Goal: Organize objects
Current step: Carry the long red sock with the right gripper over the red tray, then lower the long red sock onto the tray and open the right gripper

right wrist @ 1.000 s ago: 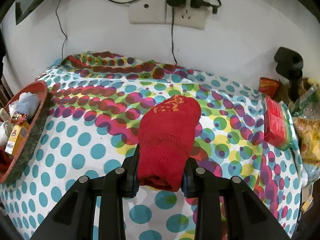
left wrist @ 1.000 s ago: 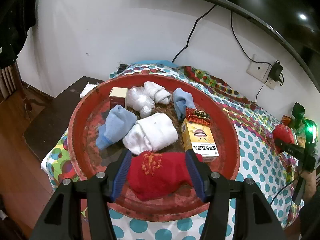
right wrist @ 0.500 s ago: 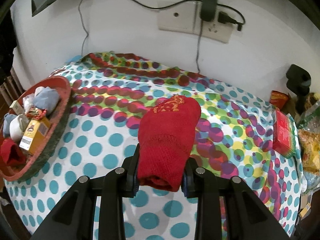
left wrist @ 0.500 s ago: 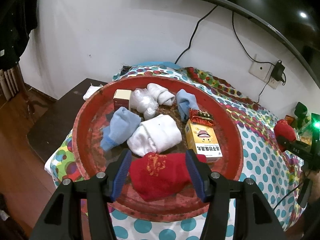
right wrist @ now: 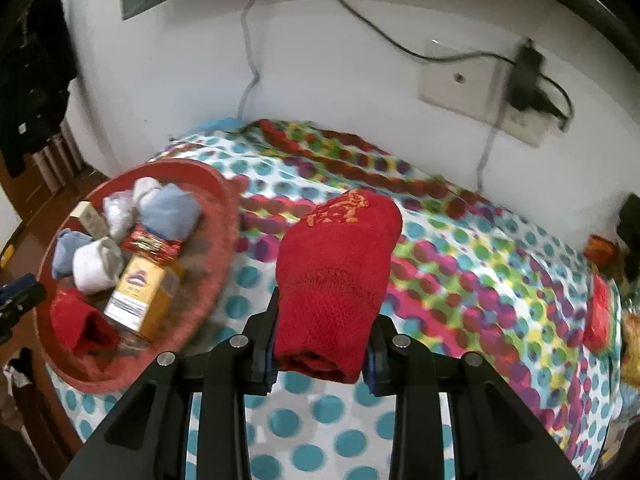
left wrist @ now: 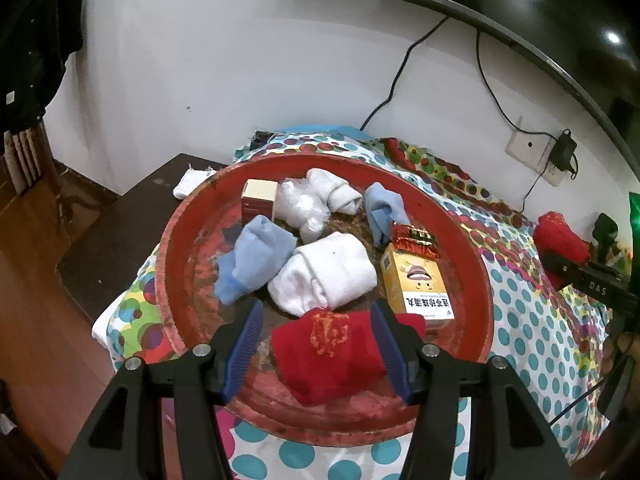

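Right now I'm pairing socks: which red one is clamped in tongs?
The red sock in the right tongs; its match lies loose in the tray.

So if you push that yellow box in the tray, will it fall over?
Probably not. The yellow box seems to lie flat on its broad face in the tray, so it should slide, not tip. It looks like stiff cardboard, likely light. The red packet leaning on its top end might slip off.

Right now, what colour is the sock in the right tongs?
Red sock, orange embroidery at its tip; clearest in the right wrist view.
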Action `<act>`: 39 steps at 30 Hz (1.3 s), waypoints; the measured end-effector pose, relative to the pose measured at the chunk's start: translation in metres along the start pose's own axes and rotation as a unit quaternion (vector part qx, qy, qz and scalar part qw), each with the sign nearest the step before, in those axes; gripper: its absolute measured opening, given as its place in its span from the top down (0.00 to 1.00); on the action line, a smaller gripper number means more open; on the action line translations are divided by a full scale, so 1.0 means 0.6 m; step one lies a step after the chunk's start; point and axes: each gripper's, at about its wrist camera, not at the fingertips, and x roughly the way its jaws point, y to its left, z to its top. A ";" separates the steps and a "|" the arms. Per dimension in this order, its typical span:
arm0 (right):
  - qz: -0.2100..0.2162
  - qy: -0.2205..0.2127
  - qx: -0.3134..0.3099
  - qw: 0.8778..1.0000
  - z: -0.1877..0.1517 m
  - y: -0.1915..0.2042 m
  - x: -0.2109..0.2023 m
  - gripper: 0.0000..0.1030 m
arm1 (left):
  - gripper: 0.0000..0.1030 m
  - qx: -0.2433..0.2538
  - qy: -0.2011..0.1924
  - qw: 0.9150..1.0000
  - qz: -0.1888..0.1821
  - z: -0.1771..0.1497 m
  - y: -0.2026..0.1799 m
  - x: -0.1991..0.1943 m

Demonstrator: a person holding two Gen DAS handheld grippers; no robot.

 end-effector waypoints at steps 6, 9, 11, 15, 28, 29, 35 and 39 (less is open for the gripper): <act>0.021 0.001 -0.027 0.999 0.026 0.061 0.004 0.71 | 0.44 -0.002 -0.011 1.000 0.009 0.002 0.004 -0.008; 0.027 0.000 -0.042 0.999 0.037 0.087 0.005 0.71 | 0.44 -0.004 -0.011 1.000 0.012 0.002 0.007 -0.008; 0.031 0.000 -0.050 0.998 0.043 0.104 0.005 0.71 | 0.44 -0.010 -0.013 1.000 0.012 0.003 0.010 -0.009; 0.037 0.002 -0.066 0.997 0.052 0.134 0.010 0.71 | 0.44 -0.020 -0.017 1.000 0.012 0.006 0.020 -0.012; 0.074 0.015 -0.095 0.993 0.084 0.233 0.048 0.70 | 0.44 -0.030 -0.046 0.997 0.047 0.017 0.054 -0.031; 0.076 0.018 -0.099 0.992 0.085 0.243 0.053 0.70 | 0.44 -0.030 -0.046 0.997 0.049 0.018 0.057 -0.031; 0.084 0.031 -0.109 0.990 0.093 0.280 0.079 0.70 | 0.44 -0.032 -0.047 0.996 0.071 0.020 0.078 -0.031; 0.088 0.037 -0.112 0.989 0.101 0.298 0.096 0.69 | 0.44 -0.047 -0.046 0.995 0.071 0.021 0.094 -0.031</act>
